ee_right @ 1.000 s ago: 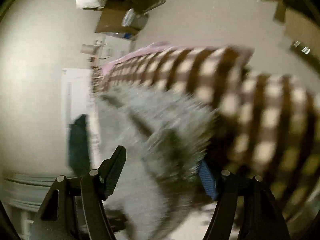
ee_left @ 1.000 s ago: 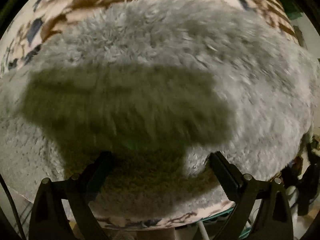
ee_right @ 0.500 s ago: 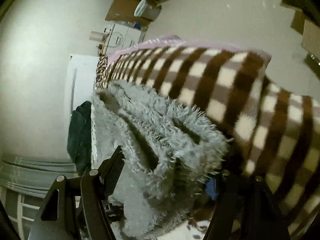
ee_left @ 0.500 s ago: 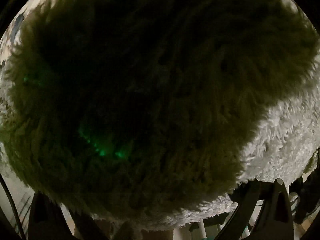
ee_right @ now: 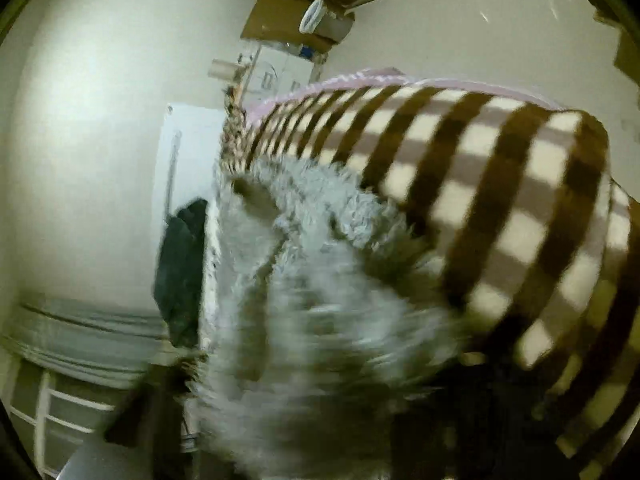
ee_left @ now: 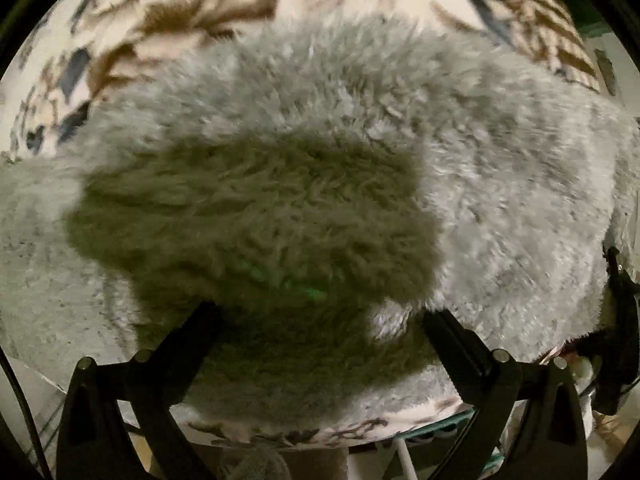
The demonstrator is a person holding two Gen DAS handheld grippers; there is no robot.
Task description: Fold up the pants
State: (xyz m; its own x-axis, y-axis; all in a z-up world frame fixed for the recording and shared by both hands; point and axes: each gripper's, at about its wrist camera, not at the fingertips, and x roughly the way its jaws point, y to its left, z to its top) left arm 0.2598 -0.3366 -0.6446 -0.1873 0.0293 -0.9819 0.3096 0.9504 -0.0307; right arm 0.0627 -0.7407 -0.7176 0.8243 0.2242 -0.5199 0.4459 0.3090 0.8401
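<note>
Fleece fills the left wrist view: the shaggy pale-grey fleece pants [ee_left: 500,184] lie spread over a cream blanket printed with brown and navy leaf shapes [ee_left: 168,20], covering most of it from the near edge up toward the far side. Closest in, the left gripper [ee_left: 318,316] has its two black fingers [ee_left: 188,340] spread wide, tips down against the pile, nothing pinched between them. A dark shadow sits on the fleece right between and beyond those tips, with a faint green glow in it. The pile itself is long and tufted, matted in places, lighter and whiter on the right where the light catches it. Past the pants, the leaf print gives way at the far right to a brown-and-cream striped cloth [ee_left: 556,36].

Over to the right wrist view, and it is badly smeared. The same grey pants [ee_right: 320,300] bulk up right at the lens in thick folded layers, with dark creases running between the folds. The right gripper is lost behind the blur and fleece, so I cannot tell how its fingers stand. Just beside the folds on the right is a brown-and-cream checked blanket [ee_right: 500,200]; behind on the left, a dark green garment [ee_right: 180,264] against a pale wall [ee_right: 80,140].
</note>
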